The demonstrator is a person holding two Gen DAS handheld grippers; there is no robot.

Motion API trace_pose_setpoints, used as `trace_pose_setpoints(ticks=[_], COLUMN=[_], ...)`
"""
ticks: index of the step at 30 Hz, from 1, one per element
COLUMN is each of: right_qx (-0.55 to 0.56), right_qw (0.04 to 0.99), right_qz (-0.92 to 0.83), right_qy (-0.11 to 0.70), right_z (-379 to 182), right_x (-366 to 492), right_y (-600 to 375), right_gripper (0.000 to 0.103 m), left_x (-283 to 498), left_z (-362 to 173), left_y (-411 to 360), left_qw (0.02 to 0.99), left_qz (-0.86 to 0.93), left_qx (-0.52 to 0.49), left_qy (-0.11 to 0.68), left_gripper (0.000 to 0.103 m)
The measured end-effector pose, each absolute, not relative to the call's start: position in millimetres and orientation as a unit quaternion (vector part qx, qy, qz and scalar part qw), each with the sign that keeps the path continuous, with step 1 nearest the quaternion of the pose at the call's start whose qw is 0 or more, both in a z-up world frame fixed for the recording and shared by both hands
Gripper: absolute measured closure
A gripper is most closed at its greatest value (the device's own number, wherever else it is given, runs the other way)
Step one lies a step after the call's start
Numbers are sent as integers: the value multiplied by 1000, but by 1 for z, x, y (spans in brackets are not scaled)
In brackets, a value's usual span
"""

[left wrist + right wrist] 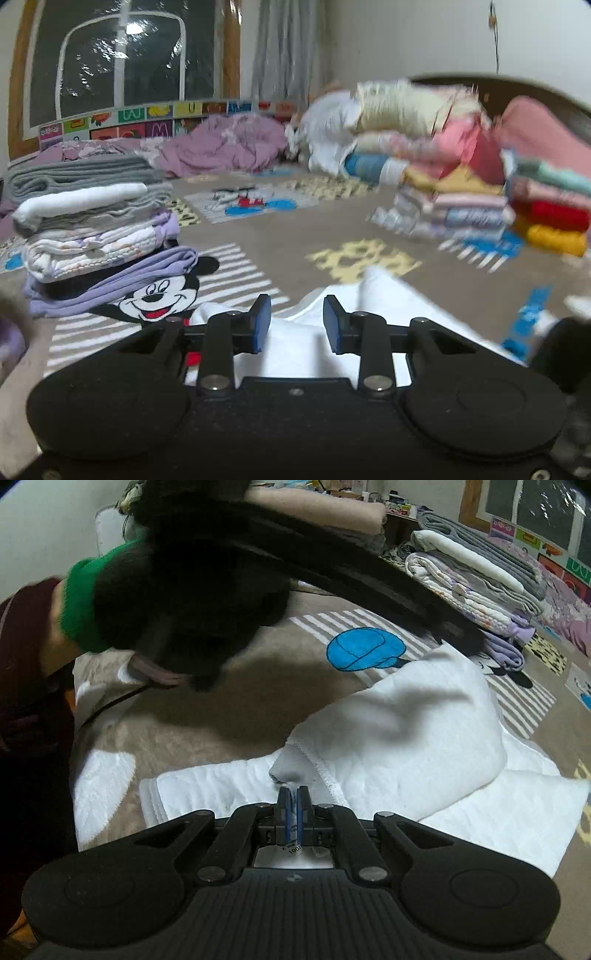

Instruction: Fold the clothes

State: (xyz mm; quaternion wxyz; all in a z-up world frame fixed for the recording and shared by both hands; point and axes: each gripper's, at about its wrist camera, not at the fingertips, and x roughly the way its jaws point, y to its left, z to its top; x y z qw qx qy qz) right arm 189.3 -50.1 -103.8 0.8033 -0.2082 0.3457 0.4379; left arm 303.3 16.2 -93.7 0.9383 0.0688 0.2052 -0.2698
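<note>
Right wrist view shows the right gripper [294, 797] clamped tight on a corner of the white garment [406, 716], which lies partly folded on the patterned blanket [221, 716]. The left gripper [297, 321] hangs above it, jaws parted, gripping nothing.

A folded garment [424, 738] lies on the blanket [280, 236]. One clothes pile [99, 236] sits left, another pile [480, 192] right.
</note>
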Motion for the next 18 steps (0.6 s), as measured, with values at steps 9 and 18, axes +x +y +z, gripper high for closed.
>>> trace_pose_setpoints(ticks=[9, 18], right_qx=[-171, -116], right_qw=[805, 826], right_qz=[448, 427], right_qy=[350, 350], right_z=[-111, -108], right_x=[190, 180], right_y=[-54, -66], right_gripper=[97, 97], left_x=[349, 324], left_z=[-141, -105], left_y=[14, 57], left_qw=[920, 928], left_qz=[-268, -304], left_qx=[98, -23], left_qy=[270, 213], left_gripper=[72, 72])
